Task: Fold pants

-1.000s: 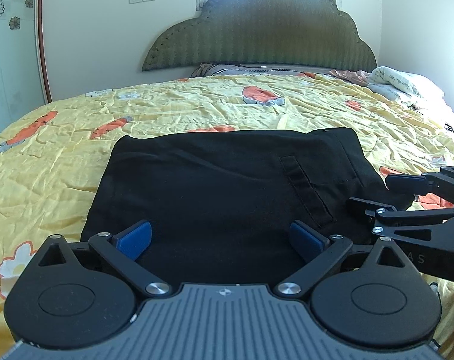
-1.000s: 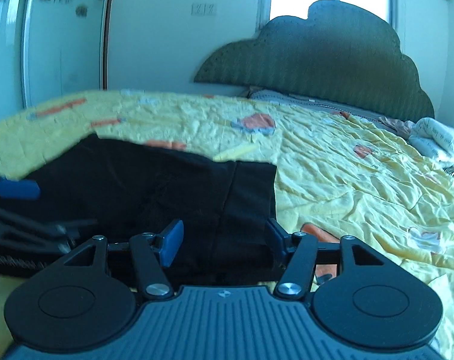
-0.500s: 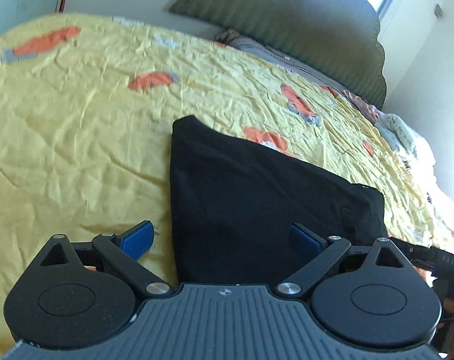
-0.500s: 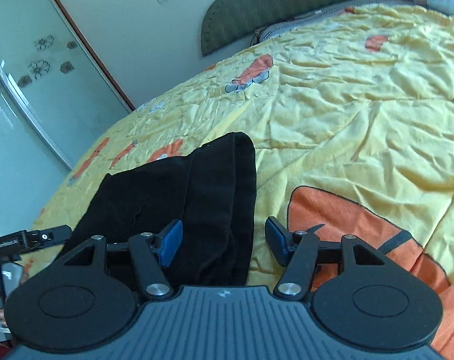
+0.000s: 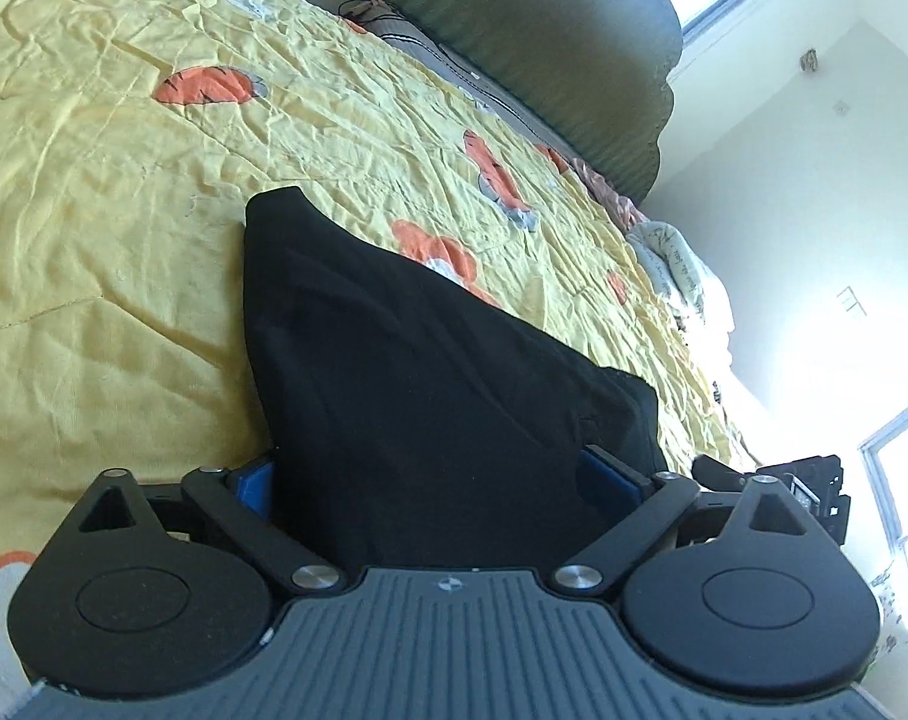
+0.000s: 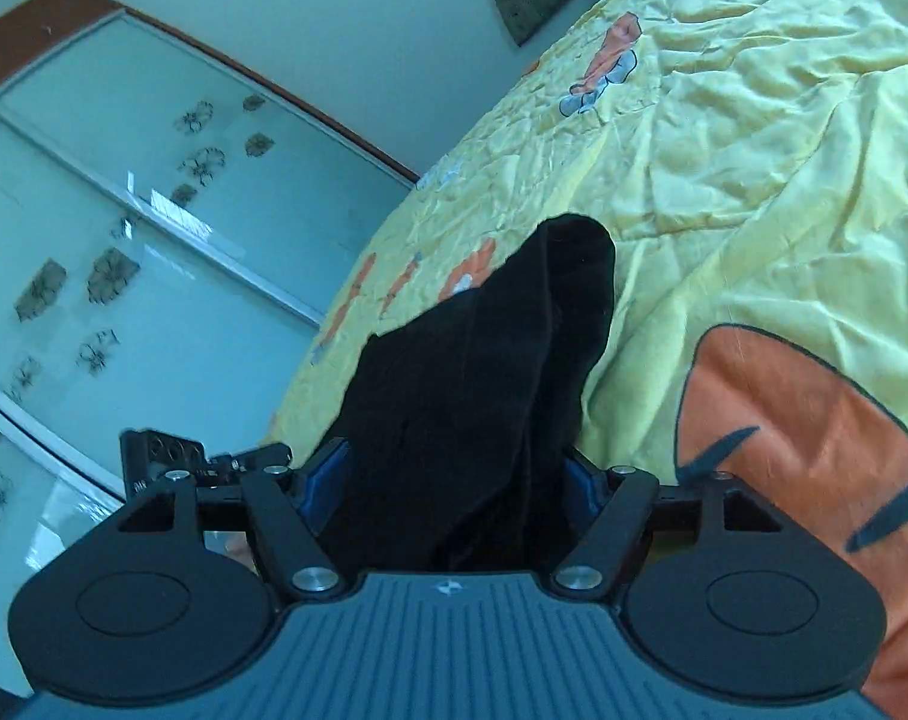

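Black folded pants (image 5: 423, 360) lie on the yellow bedspread (image 5: 93, 210). My left gripper (image 5: 426, 468) is rolled onto its side at the pants' left end, and the cloth lies between its blue pads (image 5: 254, 480). Its jaws are closing but still stand wide, and no pinch on the cloth shows. At the other end of the pants (image 6: 484, 372), my right gripper (image 6: 454, 471) is also rolled, and the fabric fills the gap between its fingers. Its jaws are opening. Each gripper shows at the edge of the other's view: right gripper (image 5: 802, 492), left gripper (image 6: 171, 456).
A dark green padded headboard (image 5: 544, 42) stands at the bed's far end. Rumpled pale bedding (image 5: 676, 264) lies beside it. A glass-fronted sliding wardrobe (image 6: 123, 240) stands along the left side of the bed, and a bright window (image 5: 898, 510) is on the right.
Both grippers have swung from the pants' near edge to its two ends and rolled sideways. The left jaws have narrowed a little and the right jaws have widened. Cloth now lies between both pairs of fingers.
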The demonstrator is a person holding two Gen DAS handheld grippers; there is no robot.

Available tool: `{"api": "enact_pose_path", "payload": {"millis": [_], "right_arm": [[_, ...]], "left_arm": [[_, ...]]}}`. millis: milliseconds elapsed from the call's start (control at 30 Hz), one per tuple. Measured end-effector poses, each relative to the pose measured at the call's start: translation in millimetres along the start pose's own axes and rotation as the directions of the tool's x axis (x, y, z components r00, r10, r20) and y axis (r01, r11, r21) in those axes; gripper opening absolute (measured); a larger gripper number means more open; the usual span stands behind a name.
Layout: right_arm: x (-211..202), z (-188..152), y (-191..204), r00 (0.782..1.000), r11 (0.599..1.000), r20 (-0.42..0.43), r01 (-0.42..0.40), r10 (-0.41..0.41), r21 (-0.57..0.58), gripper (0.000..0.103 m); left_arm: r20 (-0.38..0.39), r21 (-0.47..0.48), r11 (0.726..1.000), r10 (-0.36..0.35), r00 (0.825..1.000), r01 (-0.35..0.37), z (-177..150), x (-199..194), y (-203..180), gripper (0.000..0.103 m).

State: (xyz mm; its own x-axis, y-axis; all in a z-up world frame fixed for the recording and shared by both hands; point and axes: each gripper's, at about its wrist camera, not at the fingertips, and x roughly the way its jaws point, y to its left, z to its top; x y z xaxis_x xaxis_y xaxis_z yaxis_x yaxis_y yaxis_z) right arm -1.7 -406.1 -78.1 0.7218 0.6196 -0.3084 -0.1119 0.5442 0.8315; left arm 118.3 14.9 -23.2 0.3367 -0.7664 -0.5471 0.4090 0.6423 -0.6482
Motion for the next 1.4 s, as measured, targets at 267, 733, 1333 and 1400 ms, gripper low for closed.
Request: {"api": "enact_pose_path", "payload": {"millis": [267, 733, 1333, 1400], "right_arm": [[28, 10, 16, 0.987, 0.985, 0.017, 0.159, -0.158, -0.060, 0.034], [59, 33, 126, 0.980, 0.915, 0.122, 0.193, -0.160, -0.353, 0.024], [81, 24, 108, 0.693, 0.618, 0.424, 0.717, -0.584, -0.321, 0.066], [78, 15, 117, 0.801, 0.697, 0.358, 0.596, -0.479, -0.400, 0.066]], "left_arm": [[0.033, -0.072, 0.994, 0.086, 0.996, -0.083, -1, -6, 11, 0.021], [0.362, 0.151, 0.928, 0.270, 0.892, -0.342, 43, -83, -39, 0.008], [0.161, 0.086, 0.942, 0.309, 0.937, -0.326, 3, -47, -14, 0.039], [0.173, 0.149, 0.915, 0.351, 0.921, -0.376, -8, -36, -25, 0.047]]}}
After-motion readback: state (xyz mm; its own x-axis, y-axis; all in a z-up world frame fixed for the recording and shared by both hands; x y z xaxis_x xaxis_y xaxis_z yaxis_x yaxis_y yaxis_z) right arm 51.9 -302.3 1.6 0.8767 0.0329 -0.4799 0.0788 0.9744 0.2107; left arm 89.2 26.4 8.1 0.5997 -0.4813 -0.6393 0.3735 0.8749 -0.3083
